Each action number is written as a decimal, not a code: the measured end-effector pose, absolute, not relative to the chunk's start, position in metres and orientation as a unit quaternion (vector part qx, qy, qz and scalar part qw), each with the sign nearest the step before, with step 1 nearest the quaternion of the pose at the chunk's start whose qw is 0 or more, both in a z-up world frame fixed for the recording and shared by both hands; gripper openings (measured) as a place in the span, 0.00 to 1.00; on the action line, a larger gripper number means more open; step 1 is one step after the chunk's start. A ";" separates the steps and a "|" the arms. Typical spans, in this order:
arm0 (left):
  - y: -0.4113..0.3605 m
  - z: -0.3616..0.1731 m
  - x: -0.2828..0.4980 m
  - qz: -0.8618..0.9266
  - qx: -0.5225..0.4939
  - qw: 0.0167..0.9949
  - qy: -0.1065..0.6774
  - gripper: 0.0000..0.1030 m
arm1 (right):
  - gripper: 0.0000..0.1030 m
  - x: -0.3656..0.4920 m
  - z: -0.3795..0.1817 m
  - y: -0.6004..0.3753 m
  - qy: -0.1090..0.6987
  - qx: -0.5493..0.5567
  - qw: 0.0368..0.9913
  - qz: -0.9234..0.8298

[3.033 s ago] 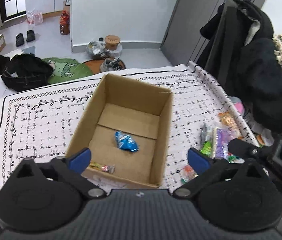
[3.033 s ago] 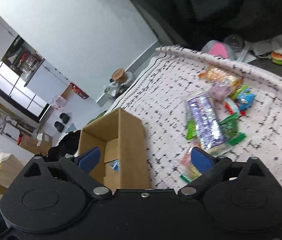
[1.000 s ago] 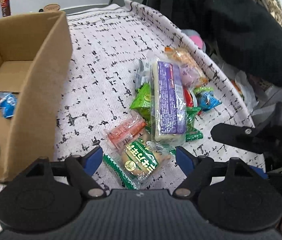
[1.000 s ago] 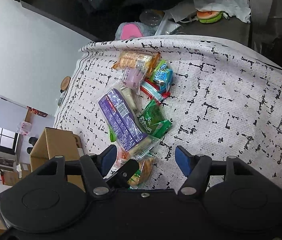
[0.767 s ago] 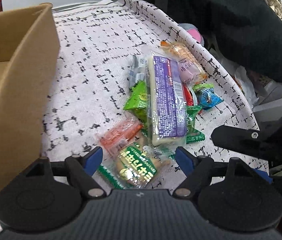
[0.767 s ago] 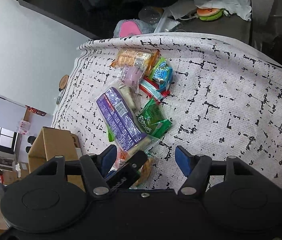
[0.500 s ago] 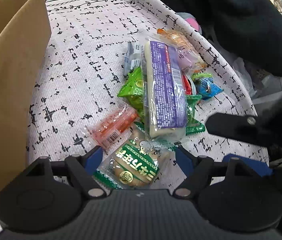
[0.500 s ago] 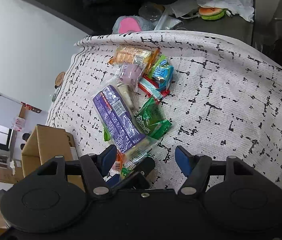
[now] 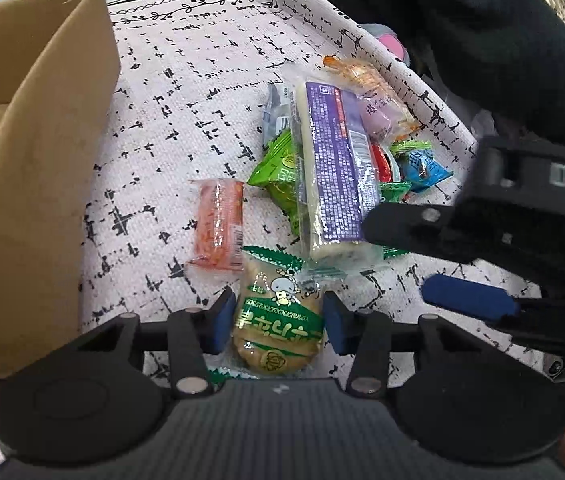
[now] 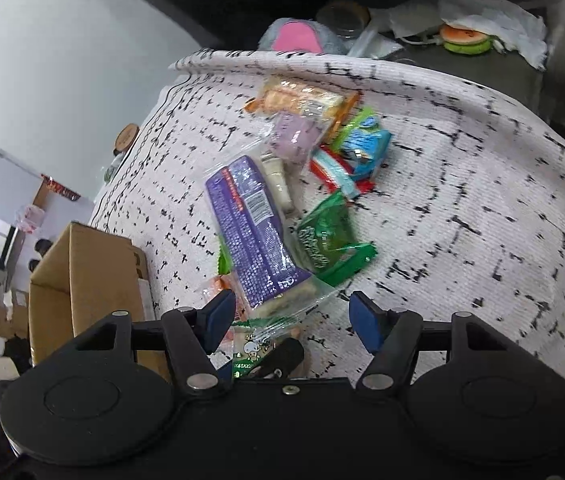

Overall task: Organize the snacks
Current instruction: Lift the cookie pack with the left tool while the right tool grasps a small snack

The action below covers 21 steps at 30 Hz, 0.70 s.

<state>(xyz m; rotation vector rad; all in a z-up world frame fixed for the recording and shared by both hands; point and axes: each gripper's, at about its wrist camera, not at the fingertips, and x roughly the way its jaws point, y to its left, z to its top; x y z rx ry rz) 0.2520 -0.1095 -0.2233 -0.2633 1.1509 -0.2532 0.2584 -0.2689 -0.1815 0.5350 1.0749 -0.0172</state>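
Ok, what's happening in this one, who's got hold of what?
A person with a gripper in each hand is sorting snacks from a pile on the patterned tablecloth into a cardboard box. The left gripper has just been closing its jaws on a round green-wrapped pastry, which sits between them, still on the cloth. The right gripper hovers open over the long purple packet, holding nothing.

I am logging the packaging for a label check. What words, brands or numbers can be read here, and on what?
"DA", cut off by the frame edge: white letters on the right gripper body.
Green snack pack in the left gripper: gold lettering, not legible.
Purple pack: small print and barcode, too small.
Other wrappers: blurred.
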 end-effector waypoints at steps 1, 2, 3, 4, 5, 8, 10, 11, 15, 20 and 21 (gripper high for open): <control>-0.108 -0.222 0.252 -0.119 -0.127 0.823 0.541 0.45 | 0.62 0.260 -0.182 -0.266 0.506 0.247 0.826 -0.006; -0.107 -0.221 0.251 -0.117 -0.129 0.824 0.540 0.45 | 0.62 0.261 -0.183 -0.263 0.507 0.244 0.827 -0.002; -0.105 -0.219 0.251 -0.113 -0.131 0.825 0.538 0.44 | 0.62 0.262 -0.184 -0.261 0.508 0.242 0.827 0.000; -0.103 -0.219 0.251 -0.110 -0.133 0.825 0.538 0.45 | 0.62 0.263 -0.185 -0.260 0.509 0.242 0.826 0.002; -0.101 -0.218 0.251 -0.109 -0.134 0.825 0.537 0.44 | 0.62 0.264 -0.186 -0.258 0.510 0.243 0.825 0.003; -0.097 -0.218 0.251 -0.108 -0.138 0.826 0.537 0.44 | 0.62 0.267 -0.191 -0.256 0.515 0.254 0.819 0.007; -0.095 -0.218 0.252 -0.109 -0.140 0.825 0.536 0.45 | 0.62 0.268 -0.193 -0.256 0.515 0.257 0.818 0.004; -0.095 -0.218 0.252 -0.111 -0.140 0.825 0.535 0.45 | 0.63 0.269 -0.193 -0.256 0.514 0.258 0.818 0.002; -0.095 -0.218 0.252 -0.113 -0.145 0.824 0.535 0.45 | 0.67 0.274 -0.197 -0.259 0.512 0.278 0.813 -0.002; -0.092 -0.216 0.252 -0.108 -0.152 0.826 0.532 0.45 | 0.69 0.277 -0.206 -0.263 0.516 0.311 0.798 -0.010; -0.091 -0.215 0.253 -0.107 -0.154 0.826 0.531 0.45 | 0.69 0.277 -0.208 -0.265 0.517 0.316 0.795 -0.012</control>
